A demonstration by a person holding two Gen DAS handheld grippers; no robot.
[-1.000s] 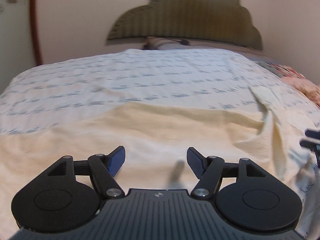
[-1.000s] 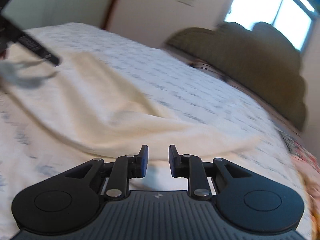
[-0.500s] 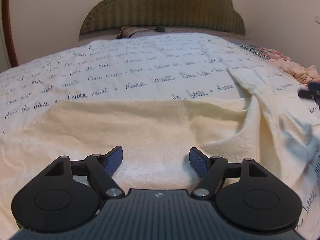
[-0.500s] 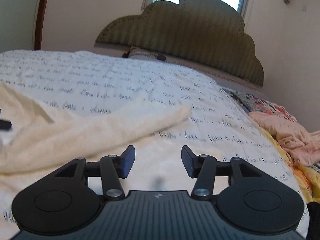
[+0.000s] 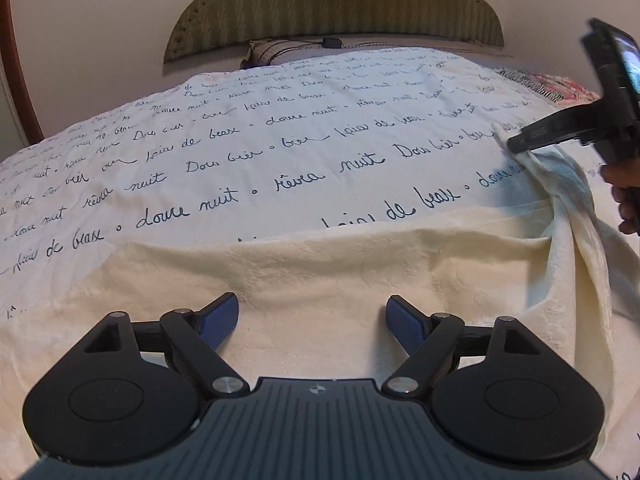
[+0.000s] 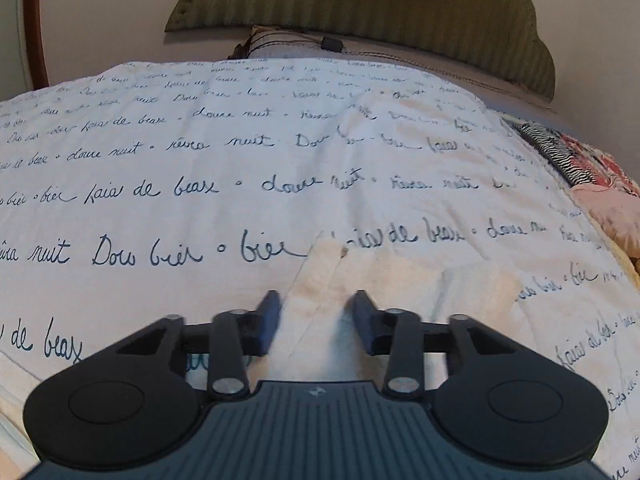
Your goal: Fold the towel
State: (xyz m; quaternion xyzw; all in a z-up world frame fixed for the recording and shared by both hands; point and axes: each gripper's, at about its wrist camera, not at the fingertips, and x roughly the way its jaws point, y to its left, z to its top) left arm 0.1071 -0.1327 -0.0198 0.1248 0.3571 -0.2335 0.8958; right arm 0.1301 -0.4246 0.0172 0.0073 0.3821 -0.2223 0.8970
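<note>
My right gripper (image 6: 316, 322) shows blurred fingers (image 6: 268, 322), so whether they touch the towel (image 6: 320, 280) corner between them is unclear, while in the left view the frame's right edge cuts off the towel and the hand (image 5: 626, 192) holding that gripper.

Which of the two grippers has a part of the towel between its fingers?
The right gripper: a corner of the cream towel lies between its open fingers. The left gripper hovers wide open above flat towel.
</note>
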